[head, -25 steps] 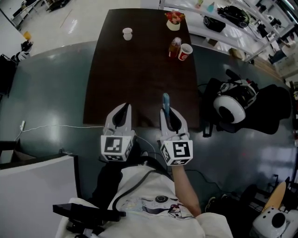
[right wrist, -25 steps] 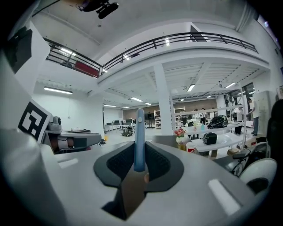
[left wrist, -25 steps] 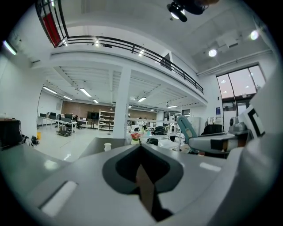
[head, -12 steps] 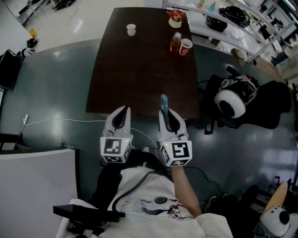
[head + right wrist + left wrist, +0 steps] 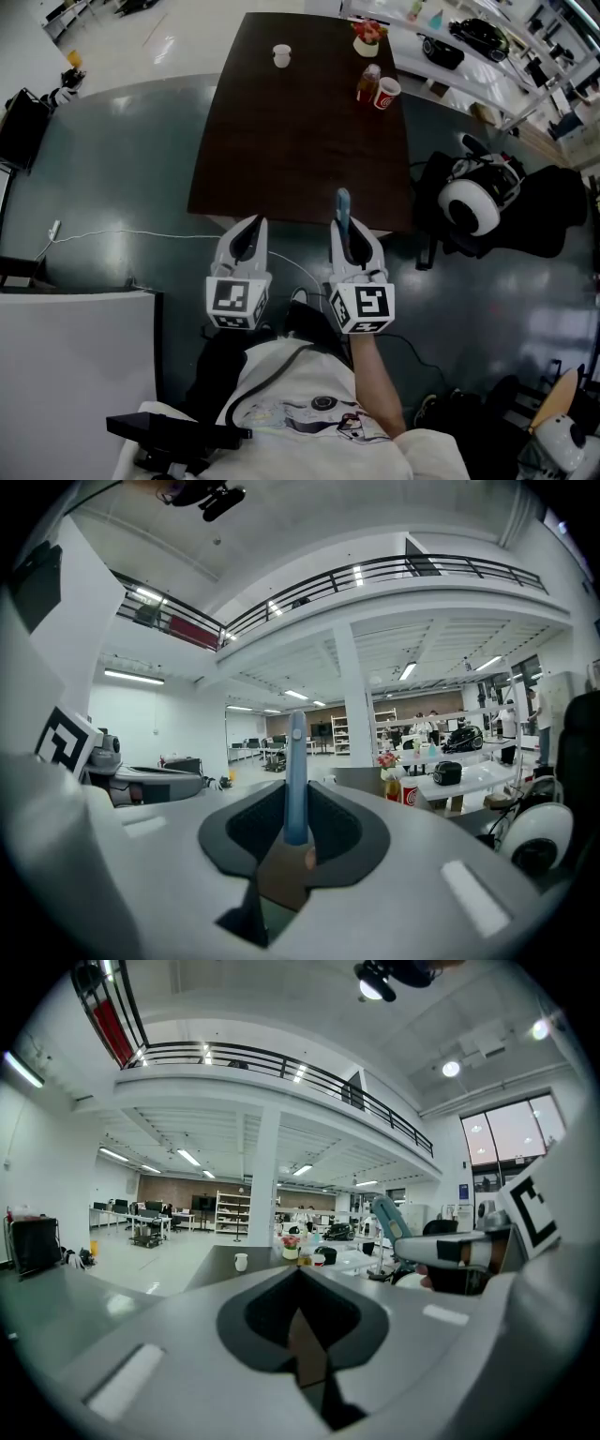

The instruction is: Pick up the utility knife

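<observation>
The blue utility knife (image 5: 343, 204) stands out forward from my right gripper (image 5: 346, 228), which is shut on its handle. In the right gripper view the knife (image 5: 296, 780) rises straight up between the jaws. My left gripper (image 5: 249, 231) is alongside on the left, shut with nothing in it. Both grippers hover level at the near edge of the dark brown table (image 5: 300, 131). The left gripper view shows its own jaws closed to a point (image 5: 300, 1274), with the right gripper (image 5: 450, 1251) and the knife (image 5: 389, 1218) off to the right.
At the table's far end are a white cup (image 5: 281, 54), a bottle (image 5: 368, 82), a red cup (image 5: 386, 92) and a flower pot (image 5: 367, 37). A black chair bearing a white helmet (image 5: 469, 208) stands on the right. A white cable (image 5: 122, 234) runs across the floor.
Both grippers have drawn back together from over the table's near end to its edge. The knife stays gripped in the right one.
</observation>
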`<state>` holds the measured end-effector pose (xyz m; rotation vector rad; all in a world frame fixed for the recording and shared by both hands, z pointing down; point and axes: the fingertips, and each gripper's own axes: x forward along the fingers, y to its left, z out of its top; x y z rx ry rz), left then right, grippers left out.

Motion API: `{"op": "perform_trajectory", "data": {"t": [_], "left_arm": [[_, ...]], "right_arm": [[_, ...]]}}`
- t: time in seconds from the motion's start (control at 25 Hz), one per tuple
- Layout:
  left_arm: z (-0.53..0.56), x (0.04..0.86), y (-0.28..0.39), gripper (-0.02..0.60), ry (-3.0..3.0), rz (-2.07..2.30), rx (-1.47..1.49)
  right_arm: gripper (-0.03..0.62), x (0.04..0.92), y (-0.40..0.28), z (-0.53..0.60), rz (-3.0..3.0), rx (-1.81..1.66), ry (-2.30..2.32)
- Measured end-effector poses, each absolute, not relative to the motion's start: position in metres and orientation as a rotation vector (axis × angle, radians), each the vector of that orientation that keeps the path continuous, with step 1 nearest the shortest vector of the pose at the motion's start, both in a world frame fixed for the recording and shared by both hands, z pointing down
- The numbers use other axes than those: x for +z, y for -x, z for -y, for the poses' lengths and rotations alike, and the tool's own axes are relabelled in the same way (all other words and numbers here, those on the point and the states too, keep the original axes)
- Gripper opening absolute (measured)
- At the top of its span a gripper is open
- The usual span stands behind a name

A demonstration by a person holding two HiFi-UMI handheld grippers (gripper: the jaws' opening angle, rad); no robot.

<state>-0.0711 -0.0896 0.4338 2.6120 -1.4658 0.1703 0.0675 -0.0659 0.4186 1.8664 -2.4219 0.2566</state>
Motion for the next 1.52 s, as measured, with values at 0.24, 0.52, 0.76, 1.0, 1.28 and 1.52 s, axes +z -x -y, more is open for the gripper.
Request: {"op": "perform_trajectory", "data": {"t": [0.24,0.52,0.76,1.0,1.28,1.52], "left_arm": [[0.063,0.43,0.095,-0.002,-2.627,1.441,0.158],[0.019,0.434,0.122,-0.002,-2.634,1.402,0.154],[-0.012,0.446,0.142,-0.002,-2.616,1.387,0.167],[-0.022,0.436,0.14,-0.002,-2.649,1.387,0.135],[-0.015,0.407,0.134,-0.002,-2.687,1.415,0.098],[-0.008,0.397,0.122,-0.002,-2.702,1.437,0.069]], "right_arm": [[0.071,0.408,-0.046,0.039,2.408,0.219,-1.9],[0.071,0.408,-0.018,-0.008,2.377,0.219,-1.927],[0.071,0.414,0.0,-0.048,2.341,0.245,-1.95],[0.071,0.411,-0.006,-0.062,2.333,0.223,-1.992],[0.071,0.386,-0.017,-0.056,2.356,0.157,-2.019],[0.071,0.377,-0.03,-0.046,2.385,0.11,-2.017]]}}
